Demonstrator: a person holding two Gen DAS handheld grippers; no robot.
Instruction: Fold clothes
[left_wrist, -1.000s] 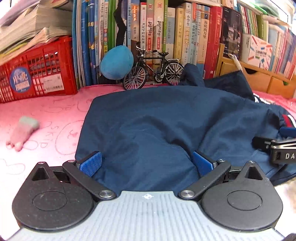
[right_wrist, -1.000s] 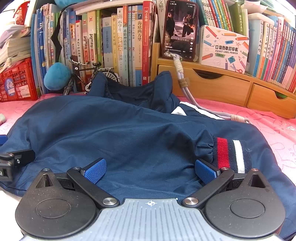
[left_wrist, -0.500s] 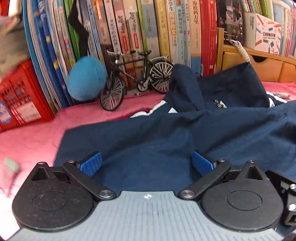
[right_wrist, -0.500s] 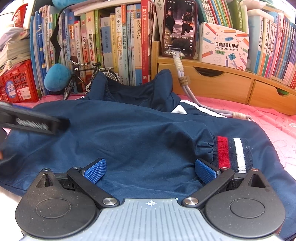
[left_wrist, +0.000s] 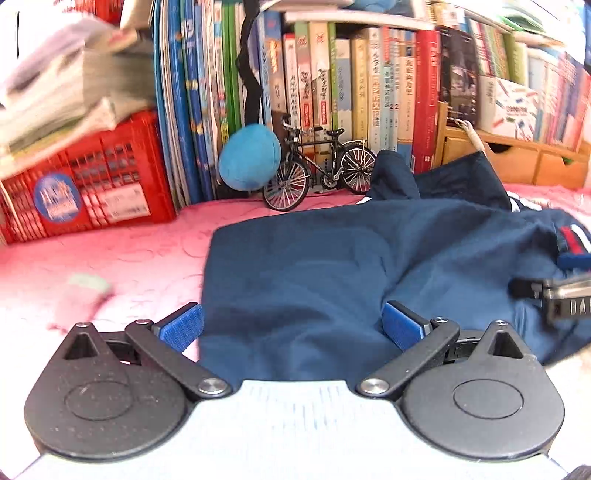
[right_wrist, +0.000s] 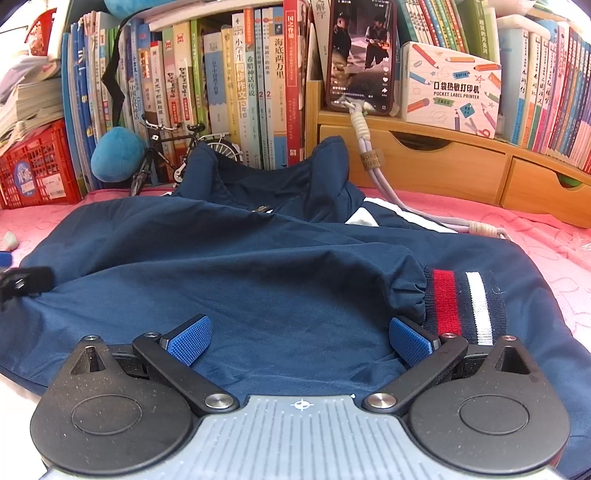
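In the left wrist view, the left gripper (left_wrist: 291, 325) is hovering with its jaws wide apart and holding nothing, and the navy jacket (left_wrist: 332, 266) is lying straight ahead of it and off to its right, spread flat on the pink bedsheet (left_wrist: 147, 254). The jacket's long axis is running across the jaws, from its left edge just inside the left finger out towards the striped cuff (left_wrist: 570, 240) on the far right (where the tip of the right gripper (left_wrist: 546, 291) is poking in over the cloth). Beyond the jacket, to the far left, a red crate (left_wrist: 92, 192) is sitting with stacked papers in and on it; what lies deeper in it cannot be told. In the right wrist view, the right gripper (right_wrist: 299, 341) is likewise standing open and empty, low over the jacket (right_wrist: 240, 280), with cloth filling the whole gap between its fingers. The striped cuff (right_wrist: 461, 304) is lying just beyond its right finger, so this hand is the nearer one to the sleeve end, while the left gripper (right_wrist: 22, 280) is showing at the far left edge. Ahead and to the right, wooden drawers (right_wrist: 443, 166) are sitting shut, contents hidden. The fold will likely be turning on lifting the near hem away from both hands.
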